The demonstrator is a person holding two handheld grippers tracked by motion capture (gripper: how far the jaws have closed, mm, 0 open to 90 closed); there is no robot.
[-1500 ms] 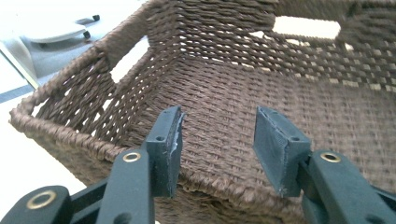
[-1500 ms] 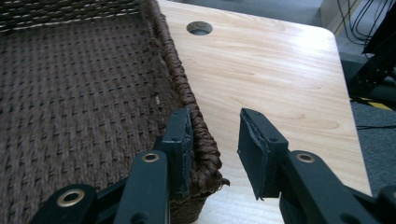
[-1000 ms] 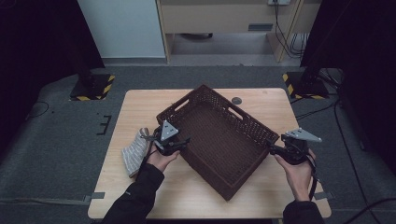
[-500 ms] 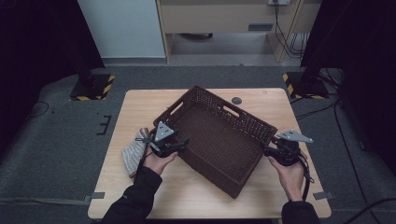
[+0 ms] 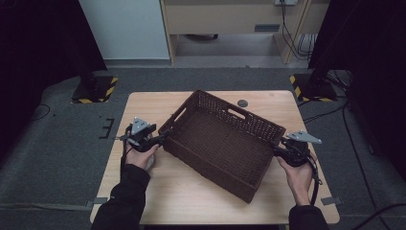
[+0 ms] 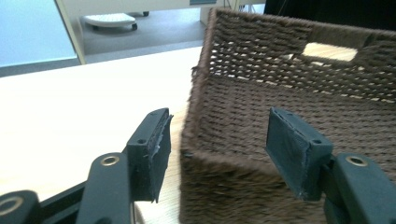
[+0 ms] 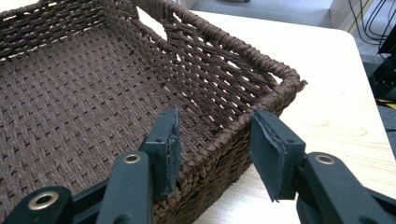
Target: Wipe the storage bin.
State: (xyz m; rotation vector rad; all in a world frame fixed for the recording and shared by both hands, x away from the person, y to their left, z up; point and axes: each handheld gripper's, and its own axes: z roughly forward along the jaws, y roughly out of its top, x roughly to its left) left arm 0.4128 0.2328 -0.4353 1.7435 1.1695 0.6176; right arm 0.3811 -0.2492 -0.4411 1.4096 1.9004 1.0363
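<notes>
Since a second ago the left gripper (image 5: 162, 139) has slid left off the basket (image 5: 220, 141), jaws just opening, apart. The basket lies mid-table, long axis diagonal, far-left to near-right. The right gripper (image 5: 276, 150), jaws just closing, straddles its rim without pressing it.

You have a dark brown woven basket (image 5: 225, 139) on a pale wood table (image 5: 191, 191); your jaws are black.

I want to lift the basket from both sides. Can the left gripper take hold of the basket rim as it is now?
Probably yes. The left gripper has its jaws open astride the basket corner rim, having just been opening, pads apart from the weave. Nothing stands between.
</notes>
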